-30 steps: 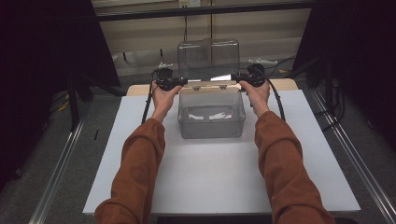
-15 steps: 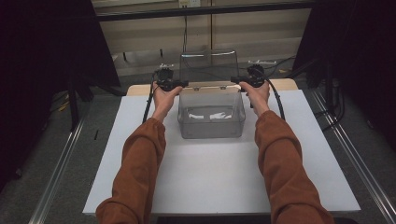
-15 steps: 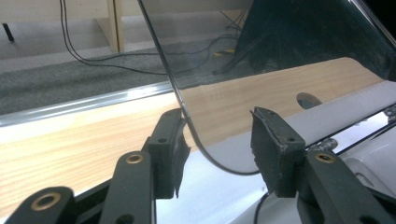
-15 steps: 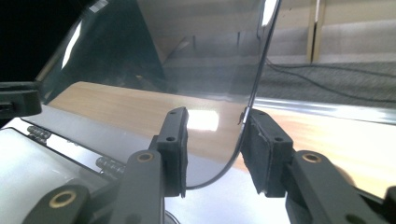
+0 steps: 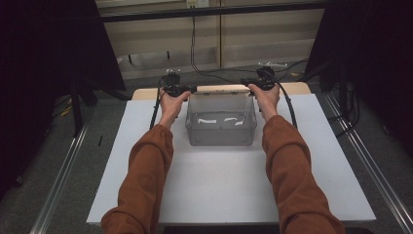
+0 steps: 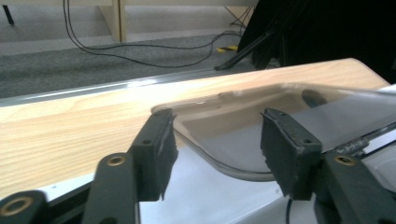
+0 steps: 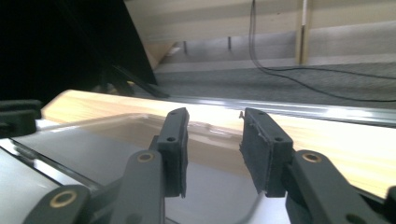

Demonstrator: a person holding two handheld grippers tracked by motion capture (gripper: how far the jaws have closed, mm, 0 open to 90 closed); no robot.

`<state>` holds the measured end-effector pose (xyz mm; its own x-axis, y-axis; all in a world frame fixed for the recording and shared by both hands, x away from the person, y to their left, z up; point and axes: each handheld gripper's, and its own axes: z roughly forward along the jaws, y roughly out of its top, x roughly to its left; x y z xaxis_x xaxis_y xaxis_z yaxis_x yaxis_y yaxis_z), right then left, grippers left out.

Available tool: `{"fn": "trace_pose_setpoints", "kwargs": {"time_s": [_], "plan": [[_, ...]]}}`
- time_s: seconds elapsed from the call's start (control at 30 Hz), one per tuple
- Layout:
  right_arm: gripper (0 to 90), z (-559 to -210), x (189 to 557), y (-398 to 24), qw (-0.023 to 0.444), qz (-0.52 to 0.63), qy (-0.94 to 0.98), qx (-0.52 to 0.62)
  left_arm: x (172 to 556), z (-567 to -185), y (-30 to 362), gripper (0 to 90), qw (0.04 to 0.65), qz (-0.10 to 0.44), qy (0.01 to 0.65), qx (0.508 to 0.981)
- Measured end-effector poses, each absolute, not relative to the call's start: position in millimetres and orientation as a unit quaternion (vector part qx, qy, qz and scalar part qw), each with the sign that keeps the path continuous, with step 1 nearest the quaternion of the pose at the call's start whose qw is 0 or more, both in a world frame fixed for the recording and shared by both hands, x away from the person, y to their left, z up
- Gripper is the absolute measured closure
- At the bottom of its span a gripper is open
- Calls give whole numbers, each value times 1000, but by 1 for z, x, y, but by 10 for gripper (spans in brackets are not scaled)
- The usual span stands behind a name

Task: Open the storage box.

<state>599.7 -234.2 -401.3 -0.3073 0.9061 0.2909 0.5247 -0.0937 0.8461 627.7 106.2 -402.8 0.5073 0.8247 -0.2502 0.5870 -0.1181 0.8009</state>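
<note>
One clear plastic box [image 5: 221, 123] sits on the white table [image 5: 214, 187], towards its far side and midway between the person's two forearms. Its hinged lid [image 5: 221, 89] is swung back and lies flat behind the box, resting on the wooden board [image 5: 297, 87] along the table's far edge. Inside the box a few small white pieces [image 5: 208, 120] lie on the bottom — too small to tell what they are.

At the lid's left end is the left gripper [image 5: 187, 89]. In the left gripper view its jaws have just been opening, and the lid's rounded corner [image 6: 243, 135] lies between the pads with a gap on each side — released, not pinched. At the lid's right end is the right gripper [image 5: 246, 87]. In the right gripper view the lid's edge [image 7: 205, 135] runs between the pads, which stand apart from each other; I cannot tell whether they press on it.

Beyond the table, black cables [image 5: 195, 53] trail over the grey floor [image 5: 243, 73], and dark curtains [image 5: 44, 63] close in both sides. Nothing lies between the grippers and the lid.
</note>
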Motion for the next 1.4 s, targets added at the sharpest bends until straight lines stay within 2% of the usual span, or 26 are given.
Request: {"fn": "trace_pose_setpoints", "kwargs": {"time_s": [0.3,0.6,0.87,0.93,1.0,1.13,1.4], "plan": [[513,-401,594,-239,205,497,647,542,622,-396,101,325,462,155,462,741],[354,-400,582,-242,224,500,646,531,614,-393,94,239,456,170,436,757],[259,-399,574,-242,237,506,647,519,610,-396,100,143,466,169,445,746],[200,-398,572,-241,243,505,647,518,608,-396,99,121,481,164,436,743],[129,-397,570,-241,244,511,642,517,604,-393,97,113,485,184,421,744],[54,-393,564,-241,259,518,639,507,597,-392,97,86,490,200,404,747],[44,-389,548,-243,299,513,650,474,587,-399,111,52,499,207,406,737]]}}
